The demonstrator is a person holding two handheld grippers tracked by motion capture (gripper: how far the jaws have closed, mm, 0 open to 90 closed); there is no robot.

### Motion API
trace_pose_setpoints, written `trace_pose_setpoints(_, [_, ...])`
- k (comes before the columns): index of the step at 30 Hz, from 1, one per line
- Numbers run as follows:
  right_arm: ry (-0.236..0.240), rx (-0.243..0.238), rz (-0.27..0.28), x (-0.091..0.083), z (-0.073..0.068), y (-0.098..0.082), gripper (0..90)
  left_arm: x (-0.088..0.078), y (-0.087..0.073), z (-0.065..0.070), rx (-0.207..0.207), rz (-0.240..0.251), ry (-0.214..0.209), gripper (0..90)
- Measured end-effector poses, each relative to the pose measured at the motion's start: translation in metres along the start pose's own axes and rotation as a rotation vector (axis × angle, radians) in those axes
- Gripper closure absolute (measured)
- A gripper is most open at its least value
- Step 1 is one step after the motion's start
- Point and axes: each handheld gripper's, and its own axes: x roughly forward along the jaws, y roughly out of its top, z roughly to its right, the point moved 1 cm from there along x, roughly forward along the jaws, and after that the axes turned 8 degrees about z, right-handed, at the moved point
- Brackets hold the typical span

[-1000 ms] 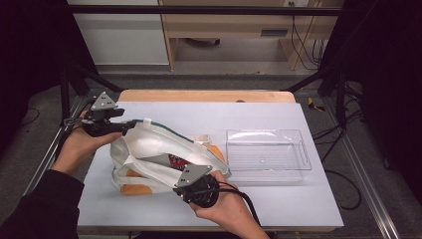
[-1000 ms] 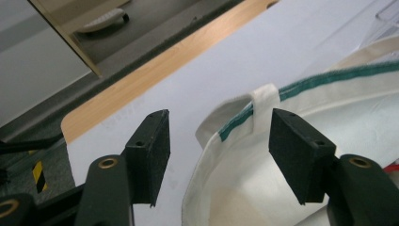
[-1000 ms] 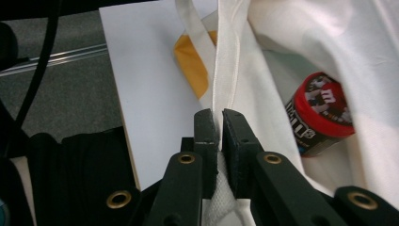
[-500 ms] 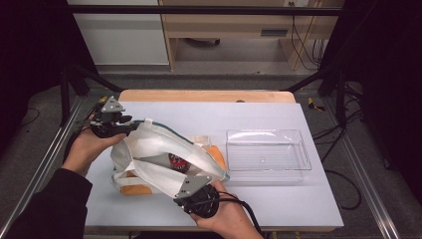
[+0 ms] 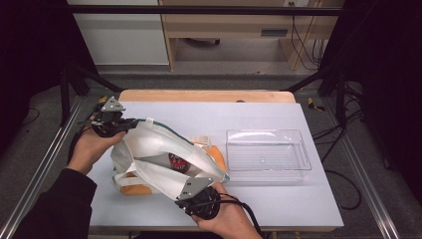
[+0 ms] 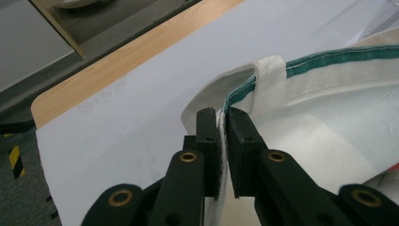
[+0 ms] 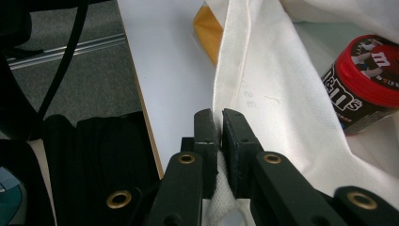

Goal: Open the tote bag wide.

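Observation:
A white cloth tote bag [image 5: 159, 154] with green trim lies on the table, its mouth held apart between both grippers. My left gripper [image 5: 130, 124] is shut on the bag's green-trimmed rim [image 6: 221, 127] at the left, beside a handle loop. At the front edge my right gripper [image 5: 199, 186] is shut on the bag's opposite rim [image 7: 220, 136]. Inside the bag lies a red-lidded candy tub [image 7: 364, 84], also seen through the mouth in the high view [image 5: 178, 161]. An orange packet [image 5: 215, 155] lies under the bag's right side.
A clear plastic tray [image 5: 266, 154] sits on the white table top [image 5: 239, 117] to the right of the bag. The table's wooden far edge [image 5: 204, 95] borders a dark floor with cables. Metal frame rails run along both sides.
Both grippers have drawn the bag's rim farther apart: the left one shifted slightly right and away, the right one came toward the front edge. The bag's mouth stands wider.

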Motion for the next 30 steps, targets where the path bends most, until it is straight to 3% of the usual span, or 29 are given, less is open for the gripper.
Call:
trace_pose_setpoints(6, [0.012, -0.012, -0.007, -0.001, -0.004, -0.002, 85.5, -0.002, 0.006, -0.001, -0.025, 0.033, 0.018, 85.2])
trace_pose_setpoints(14, [0.022, -0.004, -0.018, 0.004, -0.004, -0.01, 86.0, 0.008, 0.008, 0.003, -0.026, 0.034, 0.043, 86.9])
trace_pose_setpoints(30, [0.026, 0.072, -0.036, 0.025, 0.008, -0.037, 85.5, 0.032, -0.01, 0.005, -0.056, 0.048, 0.045, 87.4])
